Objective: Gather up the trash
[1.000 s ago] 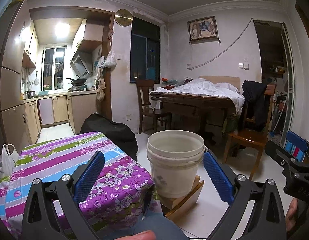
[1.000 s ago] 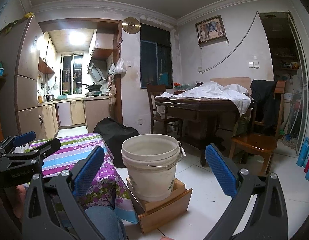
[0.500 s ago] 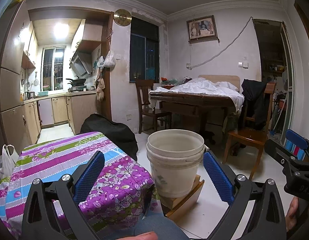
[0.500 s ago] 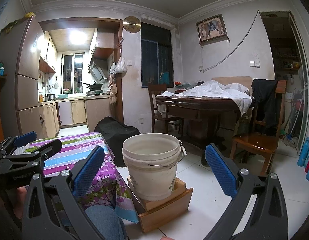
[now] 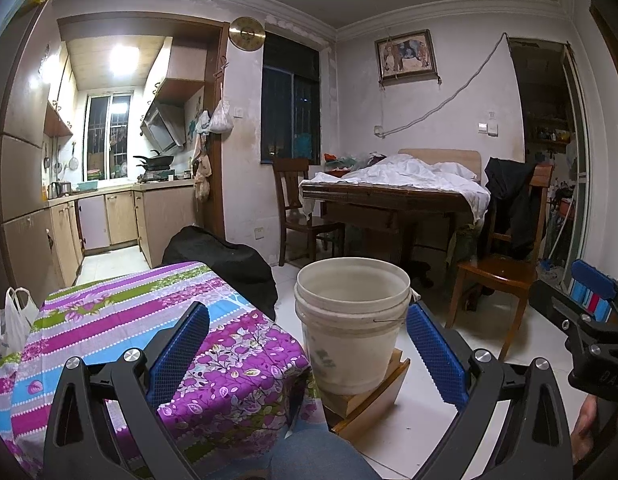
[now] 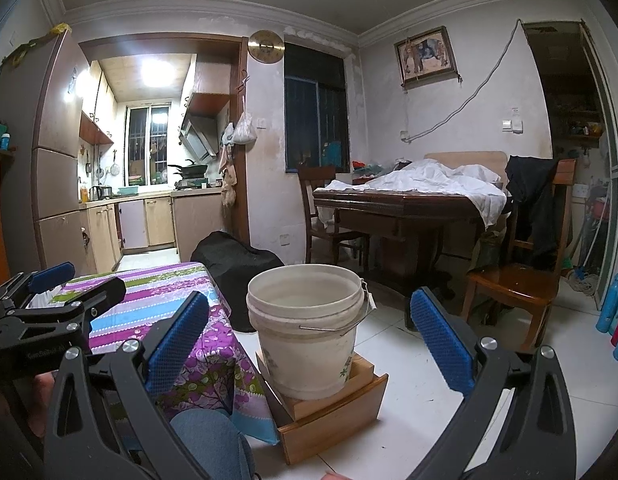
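A white plastic bucket (image 5: 351, 324) stands upright on a low wooden box (image 6: 333, 412) on the tiled floor; it also shows in the right wrist view (image 6: 307, 328). Its inside looks empty from here. My left gripper (image 5: 309, 344) is open and empty, held in the air in front of the bucket. My right gripper (image 6: 309, 340) is open and empty, also in front of the bucket. Each gripper shows at the edge of the other's view. No trash item is visible in either view.
A low table with a purple flowered cloth (image 5: 121, 332) stands left of the bucket. A black bag (image 5: 225, 256) lies behind it. A dark wooden table (image 5: 389, 200) with white cloth and wooden chairs (image 5: 505, 264) stand behind. A white plastic bag (image 5: 11, 320) hangs at left.
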A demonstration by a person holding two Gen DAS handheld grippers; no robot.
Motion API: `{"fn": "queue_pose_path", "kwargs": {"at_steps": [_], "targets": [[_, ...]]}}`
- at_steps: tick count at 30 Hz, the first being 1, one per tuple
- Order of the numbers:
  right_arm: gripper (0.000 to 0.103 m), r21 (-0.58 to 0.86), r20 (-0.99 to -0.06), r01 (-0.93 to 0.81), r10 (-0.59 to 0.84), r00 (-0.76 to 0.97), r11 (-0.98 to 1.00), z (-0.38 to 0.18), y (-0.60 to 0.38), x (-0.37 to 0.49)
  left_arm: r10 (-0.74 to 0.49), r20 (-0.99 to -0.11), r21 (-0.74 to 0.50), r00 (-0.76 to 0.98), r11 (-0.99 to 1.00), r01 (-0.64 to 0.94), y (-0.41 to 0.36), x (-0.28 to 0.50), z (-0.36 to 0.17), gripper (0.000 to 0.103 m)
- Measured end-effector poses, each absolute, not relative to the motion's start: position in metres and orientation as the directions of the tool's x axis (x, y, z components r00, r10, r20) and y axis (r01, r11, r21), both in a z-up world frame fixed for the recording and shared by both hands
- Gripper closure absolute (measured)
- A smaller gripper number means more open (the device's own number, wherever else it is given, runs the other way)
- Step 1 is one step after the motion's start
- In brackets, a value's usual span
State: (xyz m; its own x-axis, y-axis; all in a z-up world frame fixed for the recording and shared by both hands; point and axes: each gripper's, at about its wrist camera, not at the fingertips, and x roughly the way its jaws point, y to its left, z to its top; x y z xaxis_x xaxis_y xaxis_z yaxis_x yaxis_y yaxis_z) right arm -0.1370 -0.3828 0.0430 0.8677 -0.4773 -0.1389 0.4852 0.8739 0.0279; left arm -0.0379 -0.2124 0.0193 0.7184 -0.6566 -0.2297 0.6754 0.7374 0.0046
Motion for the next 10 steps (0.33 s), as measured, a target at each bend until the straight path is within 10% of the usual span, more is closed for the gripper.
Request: {"fn": "queue_pose_path", "kwargs": {"at_steps": [10], "targets": [[0.005,0.031,-0.136,0.486,-0.478,0.868,0.873,0.0422,-0.3850,-0.1354,-0.660,-0.243,0.020,0.711,0.729,0.684,-0.2147,-0.0354,0.0126,0.005]]}}
